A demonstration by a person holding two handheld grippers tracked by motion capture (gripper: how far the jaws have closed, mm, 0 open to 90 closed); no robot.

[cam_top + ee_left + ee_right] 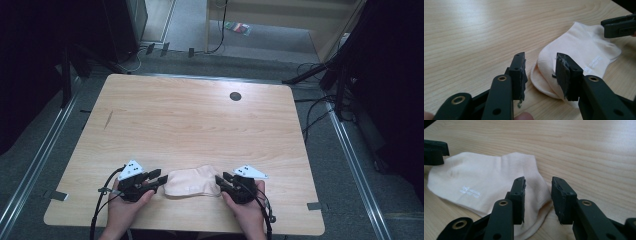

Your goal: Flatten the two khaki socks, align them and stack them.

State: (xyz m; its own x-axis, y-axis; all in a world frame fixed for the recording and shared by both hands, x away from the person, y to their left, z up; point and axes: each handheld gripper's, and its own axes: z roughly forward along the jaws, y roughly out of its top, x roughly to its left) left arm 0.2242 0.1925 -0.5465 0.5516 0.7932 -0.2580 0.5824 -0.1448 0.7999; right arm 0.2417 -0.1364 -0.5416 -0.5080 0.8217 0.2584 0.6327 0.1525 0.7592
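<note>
A cream ankle sock lies flat near the table's front edge, with small white print on its side. My left gripper is open at the sock's left end; in the left gripper view the rounded toe lies just past the left gripper, and two layered edges show there. My right gripper is open at the sock's right end. In the right gripper view the ribbed cuff runs between the jaws of the right gripper. Neither gripper holds the sock.
The wooden table has a dark round hole at the back and a short dark mark at the left. Cables and dark stands surround the table on the floor. Metal rails run along both sides.
</note>
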